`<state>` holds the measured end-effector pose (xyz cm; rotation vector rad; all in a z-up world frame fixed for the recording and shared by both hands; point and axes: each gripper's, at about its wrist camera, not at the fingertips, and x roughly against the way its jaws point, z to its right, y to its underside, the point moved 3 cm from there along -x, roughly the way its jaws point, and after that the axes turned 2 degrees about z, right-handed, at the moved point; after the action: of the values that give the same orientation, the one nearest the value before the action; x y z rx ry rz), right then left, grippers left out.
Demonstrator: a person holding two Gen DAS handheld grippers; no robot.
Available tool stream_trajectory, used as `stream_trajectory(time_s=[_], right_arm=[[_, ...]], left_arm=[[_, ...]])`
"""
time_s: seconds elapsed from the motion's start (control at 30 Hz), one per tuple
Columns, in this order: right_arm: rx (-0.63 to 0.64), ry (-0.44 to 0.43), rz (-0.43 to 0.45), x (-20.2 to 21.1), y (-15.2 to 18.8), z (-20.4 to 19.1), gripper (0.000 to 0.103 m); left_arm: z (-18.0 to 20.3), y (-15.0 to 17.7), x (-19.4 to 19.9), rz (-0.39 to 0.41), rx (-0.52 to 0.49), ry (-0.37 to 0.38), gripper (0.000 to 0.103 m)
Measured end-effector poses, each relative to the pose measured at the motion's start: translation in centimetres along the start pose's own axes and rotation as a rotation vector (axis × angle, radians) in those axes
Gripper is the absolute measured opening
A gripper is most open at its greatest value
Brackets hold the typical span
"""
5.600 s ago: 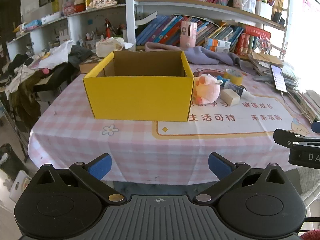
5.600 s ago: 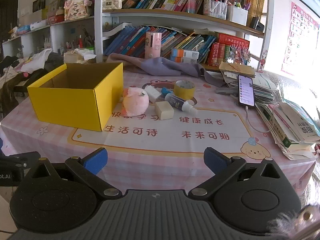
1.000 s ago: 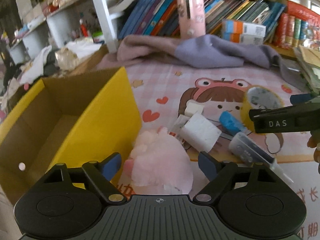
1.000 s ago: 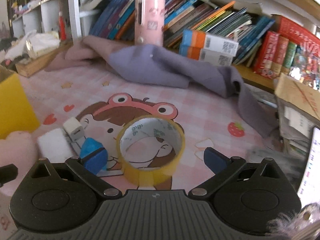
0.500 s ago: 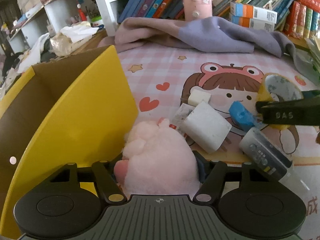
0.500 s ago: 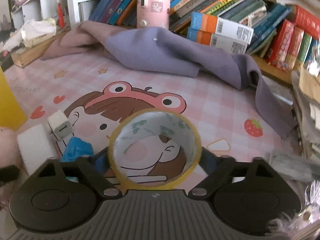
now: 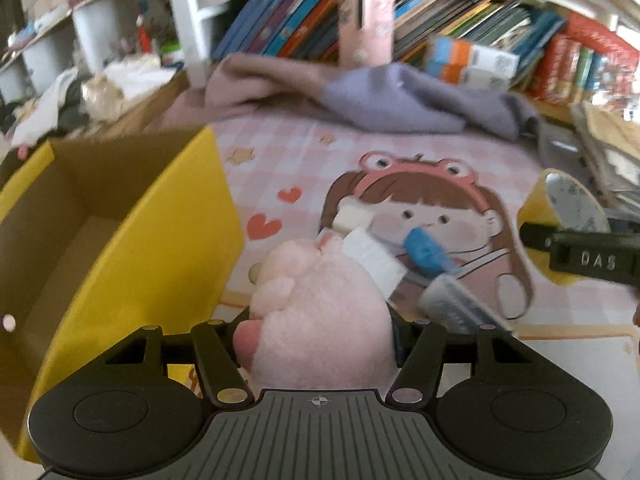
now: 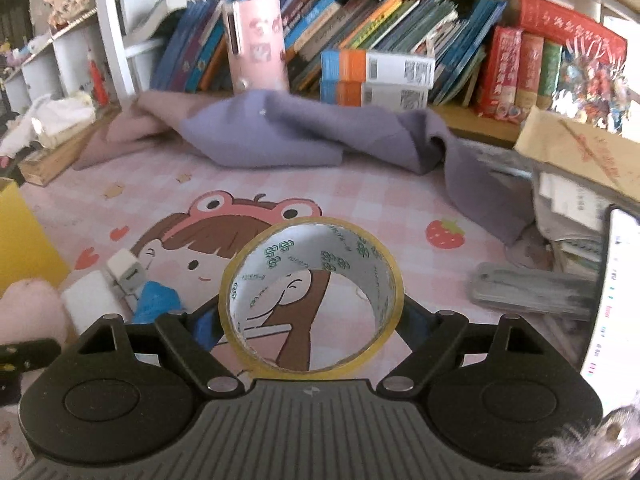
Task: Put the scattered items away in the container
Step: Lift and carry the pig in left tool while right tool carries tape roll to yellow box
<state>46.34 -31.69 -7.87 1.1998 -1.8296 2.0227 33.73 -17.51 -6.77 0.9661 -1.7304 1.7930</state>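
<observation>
My left gripper (image 7: 318, 336) is shut on a pink plush toy (image 7: 320, 312), lifted a little above the table beside the open yellow box (image 7: 192, 240). My right gripper (image 8: 310, 320) is shut on a yellow tape roll (image 8: 310, 298), held tilted above the table; the roll also shows in the left wrist view (image 7: 560, 208). On the cloth lie a white block (image 7: 372, 260), a small white cube (image 8: 126, 272), a blue cap (image 7: 424, 250) and a clear grey tube (image 7: 460, 308).
A purple cloth (image 8: 304, 132) lies at the back under a shelf of books (image 8: 360, 56). A pink case (image 8: 256, 48) stands there. A phone (image 8: 616, 292), papers and a grey flat object (image 8: 528, 292) lie at the right.
Both grippers have closed, the left on the plush toy and the right on the tape roll. Both items have come up off the table.
</observation>
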Motion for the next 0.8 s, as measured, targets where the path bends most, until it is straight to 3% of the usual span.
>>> stream_trajectory(time_s=[0.23, 0.43, 0.8], right_arm=[[0.006, -0.069, 0.016, 5.2, 1.3, -1.2, 0.084], [-0.002, -0.116, 0.018, 9.1, 3.1, -2.9, 0.084], [0.009, -0.054, -0.019, 11.5, 5.0, -3.4, 0.084]], left_arm=[[0.0, -0.8, 4.3, 0.064, -0.03, 0.057, 0.06], [-0.5, 0.3, 7.5, 0.044, -0.002, 0.129, 0.06], [1.1, 1.8, 9.6, 0.079, -0.088, 0.249, 0.06]])
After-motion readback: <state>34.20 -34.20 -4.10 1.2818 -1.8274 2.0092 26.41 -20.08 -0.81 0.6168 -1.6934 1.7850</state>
